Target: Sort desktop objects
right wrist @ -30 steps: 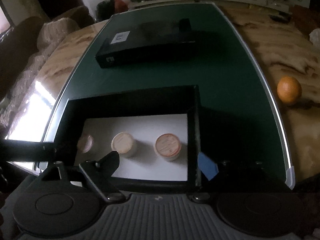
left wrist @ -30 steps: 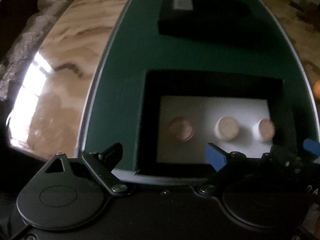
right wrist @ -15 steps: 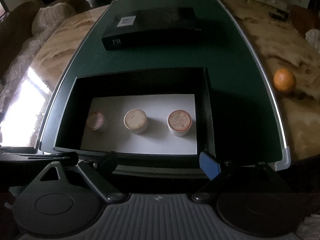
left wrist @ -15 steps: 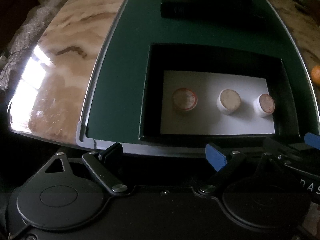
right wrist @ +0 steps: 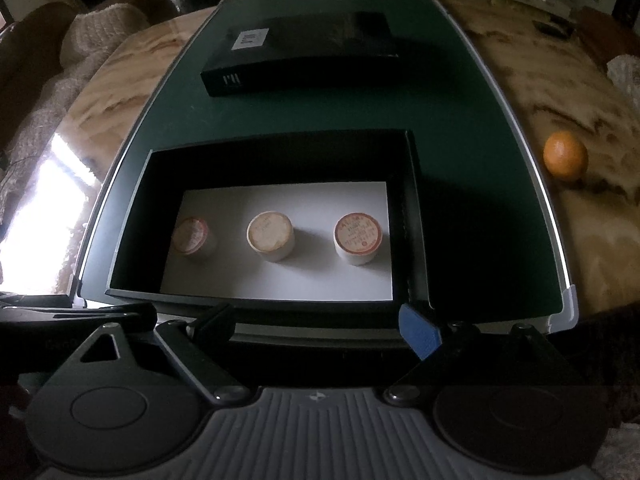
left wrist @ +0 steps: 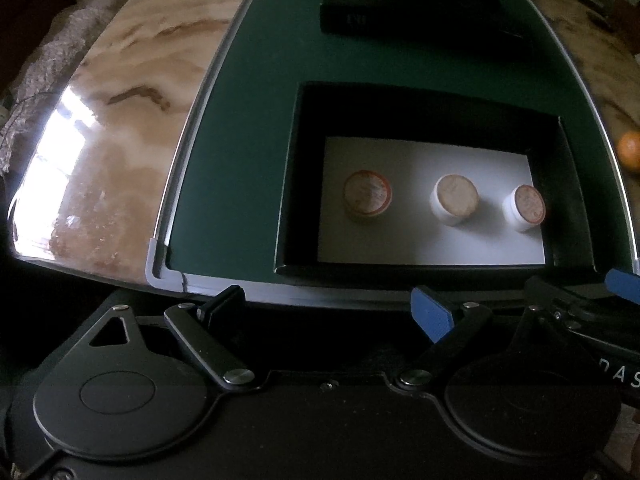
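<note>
Both claws, left claw (left wrist: pixel 326 310) and right claw (right wrist: pixel 316 328), gape wide, holding nothing. Since earlier, both have drawn back from the black box (right wrist: pixel 128 216).

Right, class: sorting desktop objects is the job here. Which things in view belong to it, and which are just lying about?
Belongs to the job:
open black box
left pot
middle pot
right pot
closed black box
both open tools, left, right

Just lying about:
orange
blanket
</note>
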Tool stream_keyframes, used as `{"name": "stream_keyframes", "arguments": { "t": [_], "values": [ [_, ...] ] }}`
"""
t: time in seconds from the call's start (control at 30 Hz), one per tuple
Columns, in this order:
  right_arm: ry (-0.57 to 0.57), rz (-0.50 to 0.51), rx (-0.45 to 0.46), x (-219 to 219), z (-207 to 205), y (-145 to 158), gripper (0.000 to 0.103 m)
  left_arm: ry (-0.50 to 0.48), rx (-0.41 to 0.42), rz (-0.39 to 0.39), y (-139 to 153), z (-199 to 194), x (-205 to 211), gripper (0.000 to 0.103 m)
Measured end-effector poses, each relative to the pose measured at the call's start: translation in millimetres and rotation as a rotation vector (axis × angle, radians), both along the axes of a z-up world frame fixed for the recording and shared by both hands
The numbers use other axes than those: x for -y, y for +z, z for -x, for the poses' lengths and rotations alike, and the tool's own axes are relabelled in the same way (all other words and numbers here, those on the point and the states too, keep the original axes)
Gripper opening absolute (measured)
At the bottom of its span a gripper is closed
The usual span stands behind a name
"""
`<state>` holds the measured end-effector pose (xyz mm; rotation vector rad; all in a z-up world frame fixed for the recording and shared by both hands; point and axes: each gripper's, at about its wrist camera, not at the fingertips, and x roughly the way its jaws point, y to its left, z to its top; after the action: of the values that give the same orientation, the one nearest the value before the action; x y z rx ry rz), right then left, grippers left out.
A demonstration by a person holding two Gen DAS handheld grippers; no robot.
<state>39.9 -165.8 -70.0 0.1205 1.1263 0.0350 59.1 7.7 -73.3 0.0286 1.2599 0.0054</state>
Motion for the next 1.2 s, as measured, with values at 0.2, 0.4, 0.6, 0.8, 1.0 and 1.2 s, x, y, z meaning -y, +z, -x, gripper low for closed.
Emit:
{"name": "stream_keyframes", "arguments": {
  "t": [0.2,0.4,0.6,0.8,1.0,1.2],
  "values": [
    [0.000,-0.002,-0.011,1,-2,-5,0.092,0.001,-0.009,0.002,-5,-2,0,0.091],
    [0.005,-0.011,-0.021,2,-5,-12,0.092,0.007,-0.015,0.010,-9,-7,-1,0.091],
    [0.025,-0.023,0.013,4,-10,-10,0.092,0.018,-0.004,0.052,-8,-14,-4,0.091],
    [0.055,-0.048,0.157,19,-22,9,0.092,0.015,0.063,0.070,4,-37,-11,0.091],
    [0.060,-0.038,0.286,46,-60,29,0.092,-0.011,0.190,0.029,22,-88,-10,0.089],
    [0.050,-0.021,0.343,76,-122,33,0.092,0.020,0.213,0.064,21,-162,-15,0.090]
  ]
}}
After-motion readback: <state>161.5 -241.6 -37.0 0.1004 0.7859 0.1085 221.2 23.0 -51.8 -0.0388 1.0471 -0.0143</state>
